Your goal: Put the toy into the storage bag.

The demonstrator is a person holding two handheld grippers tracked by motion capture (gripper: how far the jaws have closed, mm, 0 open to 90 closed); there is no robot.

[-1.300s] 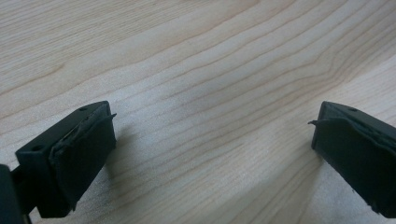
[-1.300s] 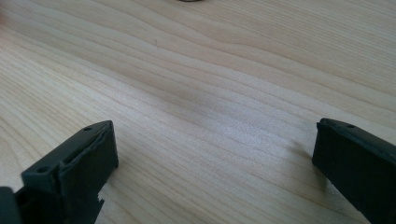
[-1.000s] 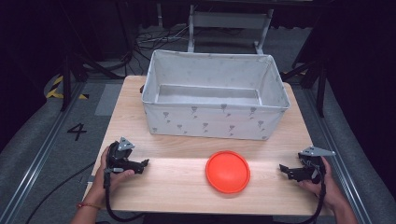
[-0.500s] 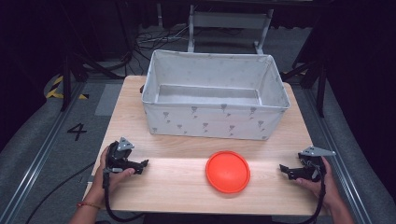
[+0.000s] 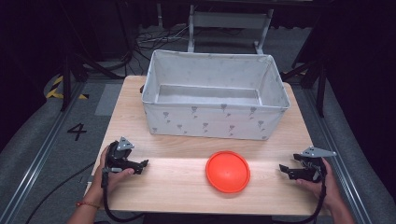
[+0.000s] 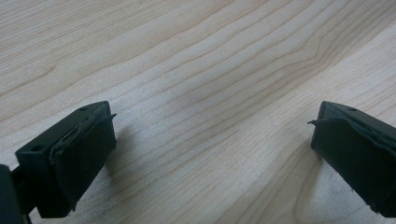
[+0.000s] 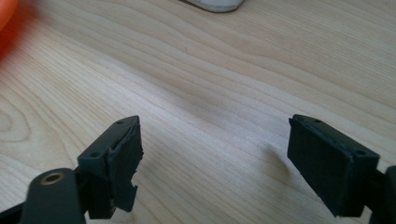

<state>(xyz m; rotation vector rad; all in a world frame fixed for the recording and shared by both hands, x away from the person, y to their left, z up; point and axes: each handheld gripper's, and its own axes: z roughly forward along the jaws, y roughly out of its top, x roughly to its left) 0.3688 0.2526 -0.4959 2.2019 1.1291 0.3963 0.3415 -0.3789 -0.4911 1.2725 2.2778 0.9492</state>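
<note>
Nearest, at the front edge of the wooden counter [image 5: 187,196]: the person's left hand [image 5: 105,179] holds the left hand-held gripper [image 5: 140,165] near the front-left corner, jaws pointing right toward the middle. Left gripper view: jaws spread wide, nothing btwn them, just bare wood grain under them.

Opposite side, right hand [image 5: 327,186] holds the right hand-held gripper [image 5: 284,170] near the front-right corner, jaws pointing left. Right gripper view: jaws also wide apart, empty, bare wood underneath; a blurred orange patch at the top-left corner and a pale rounded shape at the top edge, can't tell what exactly.

Btwn the two, a bit right of centre: a flat round orange disc [image 5: 228,171], frisbee-like, lying on the counter. It's well apart from the left gripper, nearer the right one, touching neither.

Further back: a large white fabric bin [image 5: 212,123] w/ small grey pattern, rectangular, open top, sitting on the rear half of the counter. Inside looks empty.

Beyond the counter: dark floor w/ cables [image 5: 154,39] and a grey metal frame [image 5: 229,21]. Left of the counter, a "4" marking [image 5: 77,132] on the grey floor.
</note>
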